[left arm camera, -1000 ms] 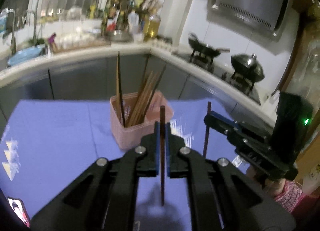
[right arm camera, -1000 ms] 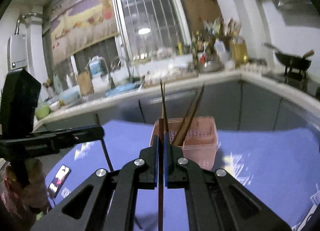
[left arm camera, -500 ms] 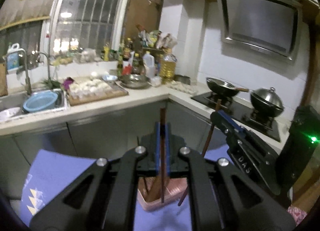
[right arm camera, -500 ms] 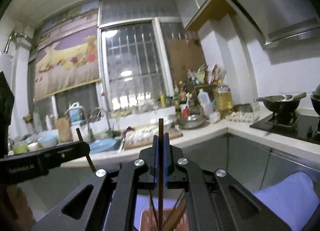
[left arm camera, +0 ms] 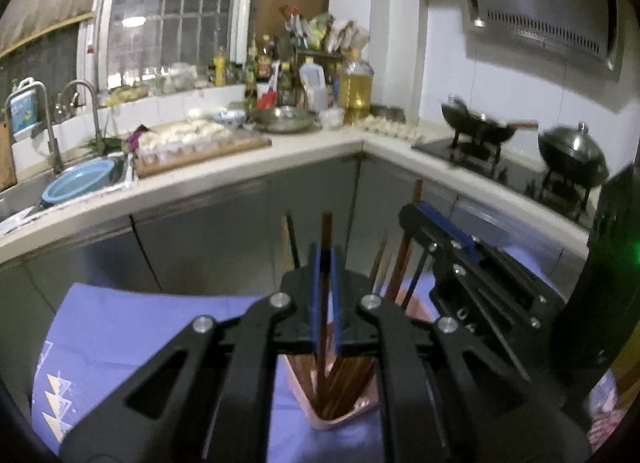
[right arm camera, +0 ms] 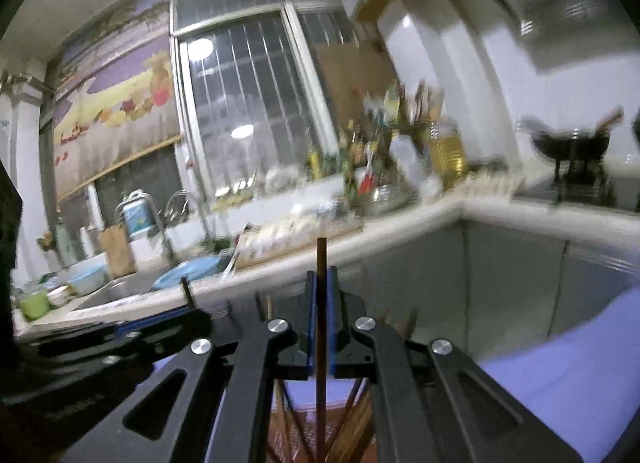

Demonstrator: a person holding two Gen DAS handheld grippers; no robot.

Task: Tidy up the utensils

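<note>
1. Between the blue pads of the left hand-held gripper (left arm camera: 325,263) a dark wooden chopstick (left arm camera: 323,303) is pinched upright, its lower end already down among the other chopsticks in the pink basket (left arm camera: 360,409) that stands on the purple-covered surface (left arm camera: 132,327).
2. Just beside it, the right hand-held gripper (right arm camera: 320,291) is likewise closed on its own chopstick (right arm camera: 320,343), which also hangs upright over the basket (right arm camera: 296,409); seen from the left wrist view, this gripper (left arm camera: 416,215) sits close to the right of the left one.
3. The step in hand looks like the drop-off: both sticks are lined up over or inside the basket. The next move calls for easing the jaws apart so each stick slides down, while keeping the two grippers from knocking together.
4. Hard to tell: the gripper bodies hide most of the basket rim, so whether the right stick's tip is inside cannot be judged. The right wrist view is smeared.
5. Farther back, the kitchen counter (left arm camera: 248,167) carries a cutting board (left arm camera: 200,151) and bottles, blurred at the edges.
</note>
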